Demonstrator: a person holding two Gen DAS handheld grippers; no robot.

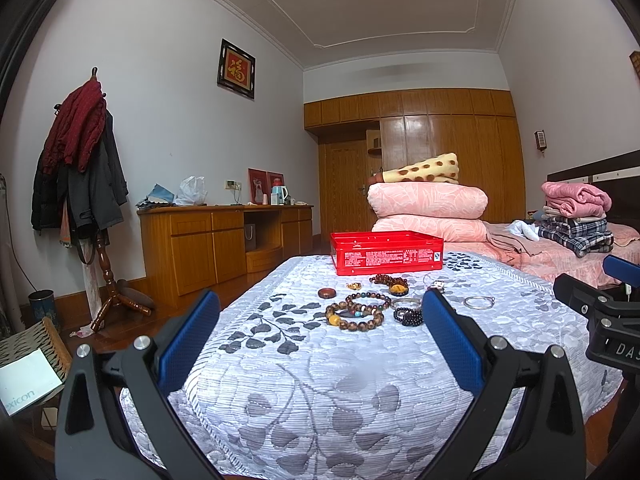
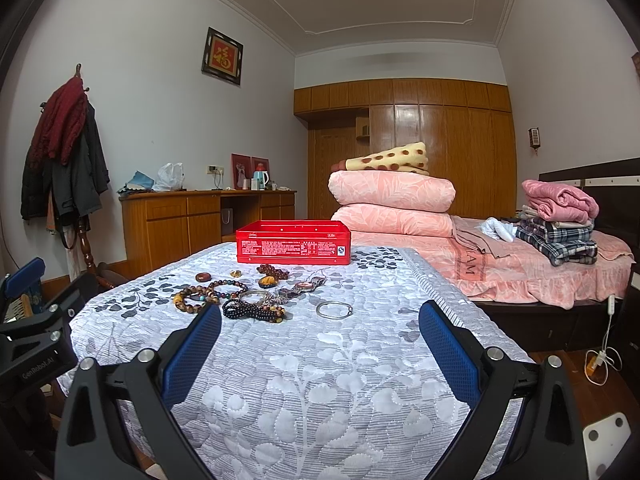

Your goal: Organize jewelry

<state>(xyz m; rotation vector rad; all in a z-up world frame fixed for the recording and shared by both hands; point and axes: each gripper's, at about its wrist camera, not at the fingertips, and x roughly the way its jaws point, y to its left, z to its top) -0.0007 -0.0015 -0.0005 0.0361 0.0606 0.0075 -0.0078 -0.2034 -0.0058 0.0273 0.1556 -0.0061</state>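
Several pieces of jewelry lie on a quilted table cover (image 1: 320, 380): brown bead bracelets (image 1: 358, 312) (image 2: 196, 298), a black bead bracelet (image 1: 408, 316) (image 2: 244, 311), a silver bangle (image 1: 478, 302) (image 2: 334, 310), an amber pendant (image 1: 398, 289) (image 2: 267, 281), a watch (image 2: 304, 288) and a small brown dish (image 1: 327, 293) (image 2: 203, 277). An open red tin box (image 1: 386, 252) (image 2: 293, 242) stands behind them. My left gripper (image 1: 320, 308) is open and empty, short of the jewelry. My right gripper (image 2: 320, 320) is open and empty, near the bangle.
A bed with folded pink quilts (image 1: 428, 208) (image 2: 394, 204) and clothes (image 2: 560, 224) stands behind and to the right. A wooden desk (image 1: 224, 236) and a coat rack (image 1: 80, 168) stand at the left wall. The other gripper shows at each frame's edge (image 1: 600, 312) (image 2: 36, 320).
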